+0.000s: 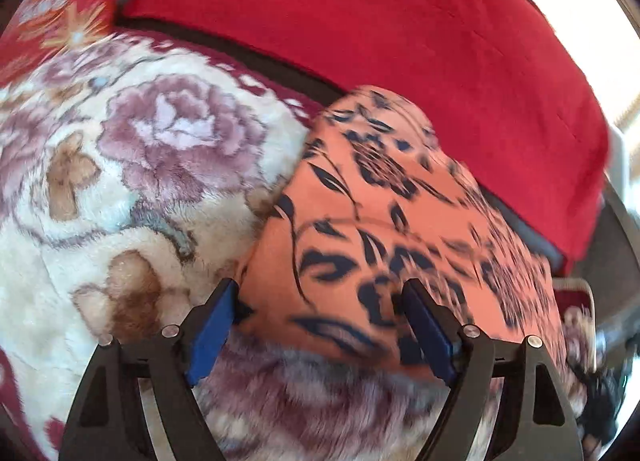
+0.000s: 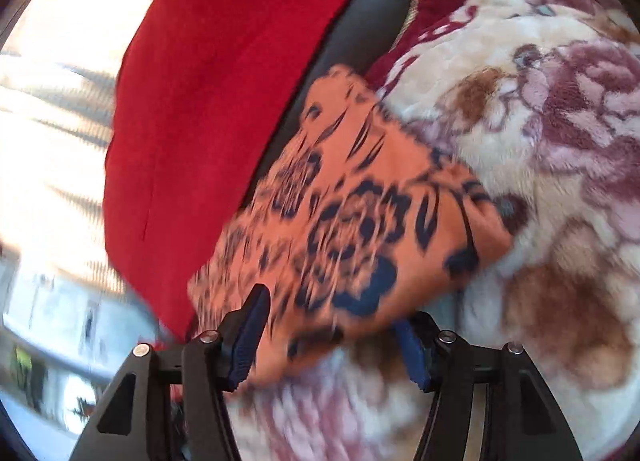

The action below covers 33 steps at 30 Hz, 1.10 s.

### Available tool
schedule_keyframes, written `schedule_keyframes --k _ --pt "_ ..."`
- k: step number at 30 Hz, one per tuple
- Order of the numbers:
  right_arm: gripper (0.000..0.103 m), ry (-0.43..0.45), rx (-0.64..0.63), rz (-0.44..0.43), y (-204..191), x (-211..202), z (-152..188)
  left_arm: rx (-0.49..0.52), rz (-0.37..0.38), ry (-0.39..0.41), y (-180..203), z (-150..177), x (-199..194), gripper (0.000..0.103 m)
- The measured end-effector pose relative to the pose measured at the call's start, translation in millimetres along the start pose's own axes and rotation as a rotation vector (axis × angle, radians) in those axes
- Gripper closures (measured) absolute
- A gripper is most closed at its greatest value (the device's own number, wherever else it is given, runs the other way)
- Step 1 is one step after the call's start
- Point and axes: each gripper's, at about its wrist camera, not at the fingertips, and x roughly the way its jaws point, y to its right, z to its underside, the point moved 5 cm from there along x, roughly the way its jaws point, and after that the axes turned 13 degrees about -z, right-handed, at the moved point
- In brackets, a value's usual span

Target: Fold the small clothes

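- The orange garment (image 1: 384, 229) with the navy flower print is folded into a longish slab, sitting right in front of the left tool (image 1: 320, 303) and running away from it, angled off to the tool's right.
- Its near edge sits between the left tool's blue pads (image 1: 212, 333), but the jaws are spread wide with visible gaps, so that tool is released, not pinching anything.
- From the right tool (image 2: 332, 311) the same garment (image 2: 360, 213) stretches ahead, with one corner ahead and a little left, another out to the right.
- The right tool's jaws are also well apart; the cloth's near edge drapes over the gap and hides part of the right-hand pad (image 2: 412, 353). Looks released too, nothing clamped.
- Pretty motion-blurred near both tools, so fine folds are hard to read.
- It's all lying on a fluffy cream blanket (image 1: 120, 189) with big mauve roses and brown blotches, dark red border. Looks like a bed or sofa; can't tell which.
- Beyond the garment's far end there's a plain red cushion or blanket (image 1: 400, 21), with a dark strip (image 1: 248, 57) between it and the floral blanket.
- Bright window light (image 2: 52, 101) off to the right tool's left, totally blown out.
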Motion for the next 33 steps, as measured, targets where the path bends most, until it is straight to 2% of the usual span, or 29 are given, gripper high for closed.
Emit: schedule_keyframes --k 1,2,3,4,5,6,8,10,12,14,15,16,17,18,19,20,21,23,24,27,28,30,33 --pt "0.040 0.046 0.030 0.000 3 5 -6 -0.037 0.004 -0.014 0 -3 3 0.014" --pt "0.044 0.059 0.050 -0.001 3 3 -5 -0.073 0.006 -0.049 0 -7 11 0.015" --pt "0.054 0.059 0.075 0.010 7 10 -9 -0.094 -0.009 -0.068 1 -12 16 0.046" --pt "0.087 0.042 0.102 0.031 11 19 -13 -0.085 -0.021 -0.098 4 -18 21 0.073" --pt "0.087 0.019 0.128 0.034 11 24 -18 -0.086 0.005 -0.142 4 -24 21 0.078" --pt "0.087 0.014 0.108 0.043 3 25 -22 -0.101 0.011 -0.150 3 -30 15 0.079" --pt "0.089 0.009 -0.016 0.023 -38 15 -31 -0.066 0.045 -0.076 11 -45 -22 0.080" --pt "0.089 0.012 -0.129 -0.011 -82 -5 -32 -0.016 0.097 0.015 19 -50 -68 0.081" --pt "0.089 0.022 -0.219 -0.033 -113 -37 -26 0.013 0.122 0.084 14 -39 -113 0.080" --pt "0.088 0.016 -0.239 -0.041 -114 -65 -6 0.038 0.109 0.105 -3 -11 -136 0.077" --pt "0.084 0.003 -0.236 -0.027 -102 -73 6 0.043 0.089 0.091 -16 9 -136 0.070" --pt "0.078 -0.012 -0.227 0.003 -85 -80 15 0.051 0.055 0.073 -30 29 -125 0.065" --pt "0.050 -0.040 -0.201 0.039 -57 -82 28 0.062 0.003 0.050 -41 45 -109 0.047" --pt "0.028 -0.088 -0.141 0.116 -15 -82 43 0.067 -0.069 0.006 -58 61 -91 0.041" --pt "0.025 -0.110 -0.086 0.159 10 -85 51 0.050 -0.123 -0.082 -83 81 -69 0.042" --pt "0.041 -0.061 -0.066 0.071 25 -100 57 0.020 -0.051 -0.063 -90 83 -68 0.044" --pt "0.041 -0.026 -0.075 0.046 29 -118 58 0.019 -0.036 -0.030 -97 82 -79 0.044" --pt "0.037 0.021 -0.074 0.091 33 -149 60 0.046 -0.104 0.015 -103 72 -105 0.046" --pt "0.033 0.046 -0.069 0.118 34 -162 59 0.048 -0.106 0.046 -103 64 -116 0.046" --pt "0.032 0.070 -0.115 0.148 25 -181 48 0.092 -0.056 0.073 -92 43 -132 0.045" --pt "0.032 0.076 -0.129 0.138 17 -181 40 0.105 -0.037 0.090 -82 35 -138 0.044" --pt "0.032 0.073 -0.180 0.096 -1 -178 38 0.137 -0.009 0.113 -63 29 -137 0.033" --pt "0.029 0.011 -0.236 -0.011 -38 -153 33 0.206 0.035 0.119 -25 20 -125 0.032"
